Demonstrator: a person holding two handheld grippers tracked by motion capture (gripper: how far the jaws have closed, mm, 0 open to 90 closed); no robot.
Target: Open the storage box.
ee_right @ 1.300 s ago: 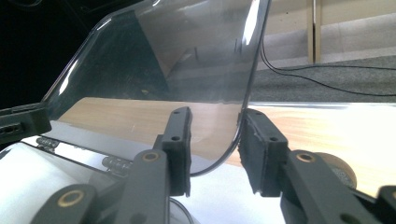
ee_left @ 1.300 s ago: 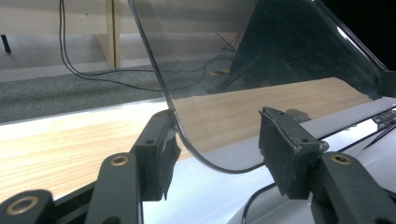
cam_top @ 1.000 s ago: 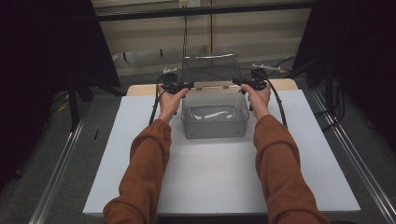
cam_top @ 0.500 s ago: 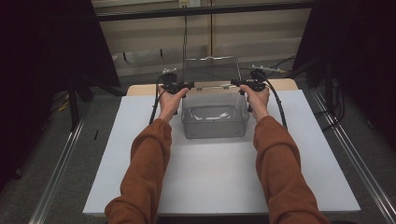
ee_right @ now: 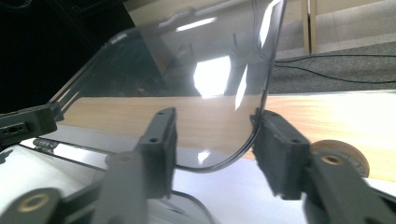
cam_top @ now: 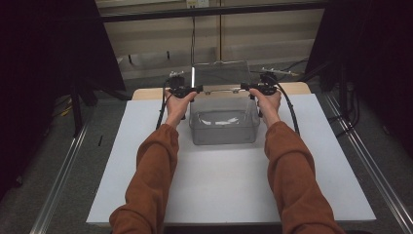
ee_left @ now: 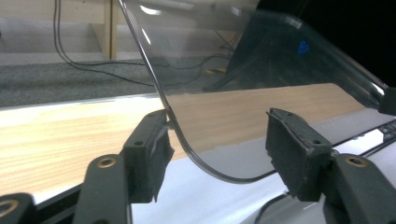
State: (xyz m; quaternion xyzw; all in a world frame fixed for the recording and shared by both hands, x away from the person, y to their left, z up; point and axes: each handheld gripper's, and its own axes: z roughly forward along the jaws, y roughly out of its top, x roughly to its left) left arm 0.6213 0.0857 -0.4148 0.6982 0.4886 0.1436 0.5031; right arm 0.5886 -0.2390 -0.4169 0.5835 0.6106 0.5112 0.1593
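Holding: the person lifts a clear plastic lid (cam_top: pixel 220 74) with both grippers, one at each lower corner, so that it stands nearly upright over the far edge of the box.
Left gripper (cam_top: pixel 191 89): in the high view it is at the left corner of the lid; in the left gripper view (ee_left: pixel 215 144) the jaws are spread, the rounded corner of the lid (ee_left: pixel 243 112) passes between them and touches only the left pad (ee_left: pixel 150 154), the right pad (ee_left: pixel 290 151) is apart from it. So the fingers are not clamped on the lid.
Right gripper (cam_top: pixel 249 87): at the right corner of the lid; in the right gripper view (ee_right: pixel 215 151) the lid's edge (ee_right: pixel 205 93) lies against the right pad (ee_right: pixel 276 154), and the left pad (ee_right: pixel 161 149) stands apart. The jaws are spread here also.
Box: a clear plastic container (cam_top: pixel 224 124) stands on the white table top (cam_top: pixel 229 190), between the two hands and just below the lid.
Hands: left hand (cam_top: pixel 176 105) and right hand (cam_top: pixel 267 102), in rust-coloured sleeves (cam_top: pixel 151 175), hold the grippers level.
Behind: a wooden strip (ee_left: pixel 70 135) runs along the far side of the table.
Small thing: a round wooden disc (ee_right: pixel 343 156) lies beside the right gripper's pad.
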